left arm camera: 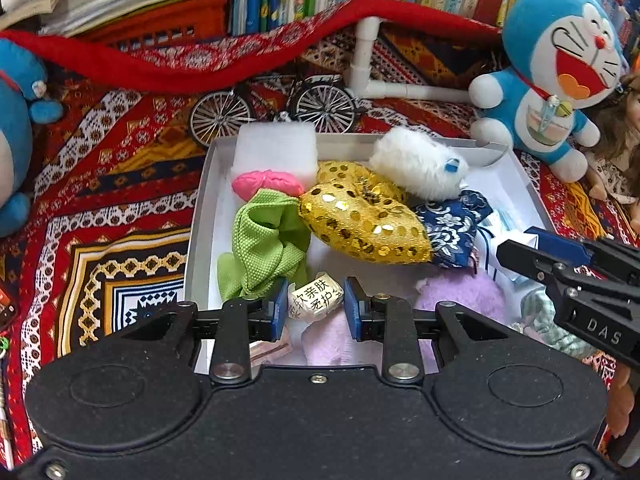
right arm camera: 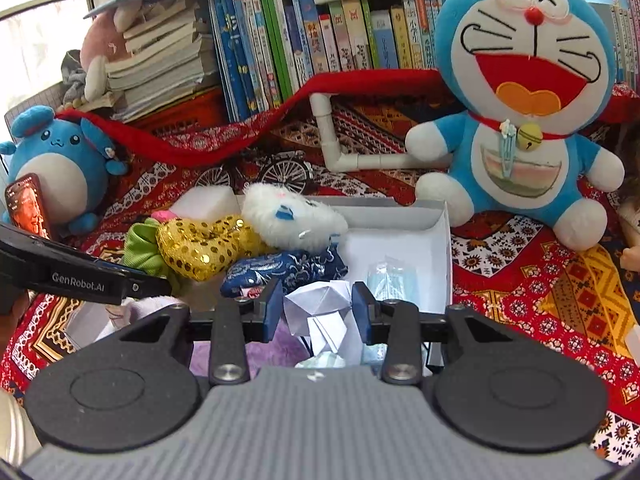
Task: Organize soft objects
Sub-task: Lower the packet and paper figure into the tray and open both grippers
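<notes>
While over white box | left tool pinches tissue pack | right tool pinches folded paper

Sequin pouch lies in box, bicycle model behind

We are logging these items as partly unseen:

- The pale lilac fluffy plush is lying half under the left gripper's black body.
- The small white tissue packet with black Chinese print is showing only some of its characters.
- The round blue plush with white belly is being cut by the left frame edge.
- The long-haired doll is running off the right edge.
- The pale blue face mask is sitting partly behind a blue finger pad.
</notes>
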